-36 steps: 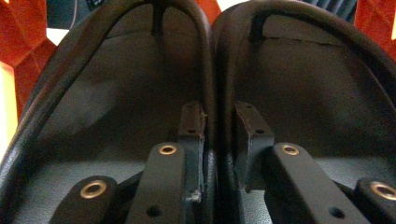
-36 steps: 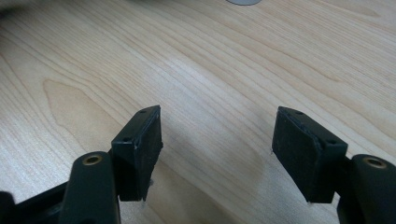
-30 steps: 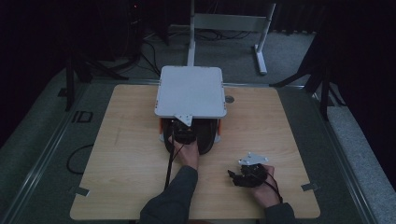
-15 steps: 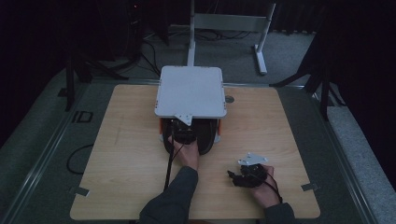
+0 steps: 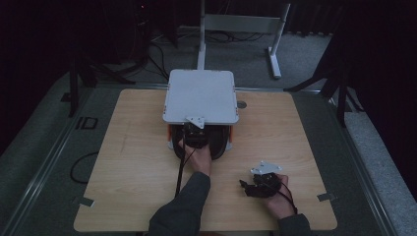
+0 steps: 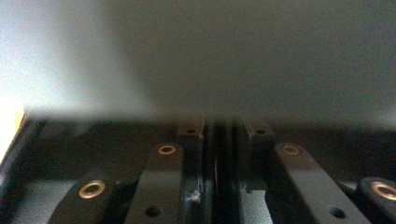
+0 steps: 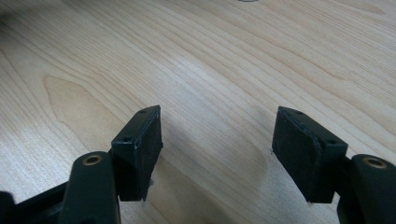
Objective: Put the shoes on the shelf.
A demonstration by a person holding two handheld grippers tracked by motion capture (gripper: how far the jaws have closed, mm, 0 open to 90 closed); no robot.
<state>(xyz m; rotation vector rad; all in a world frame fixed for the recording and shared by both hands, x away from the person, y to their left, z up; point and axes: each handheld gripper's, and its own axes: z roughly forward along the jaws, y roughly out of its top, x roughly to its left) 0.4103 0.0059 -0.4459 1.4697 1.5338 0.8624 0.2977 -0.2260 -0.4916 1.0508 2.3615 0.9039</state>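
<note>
High view: the left hand-held gripper [image 5: 196, 139], jaws closed together, sits tucked under the near edge of the flat white square lid [image 5: 200, 96] of the black, orange-trimmed box [image 5: 219, 142], which lies straight ahead of it. The right hand-held gripper [image 5: 253, 187], jaws apart and empty, rests farther off on the pale wooden bench [image 5: 133, 162].

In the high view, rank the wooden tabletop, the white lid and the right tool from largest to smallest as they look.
1. wooden tabletop
2. white lid, though it stands higher, nearer the camera, so it may look bigger than it is
3. right tool, clearly smallest
</note>
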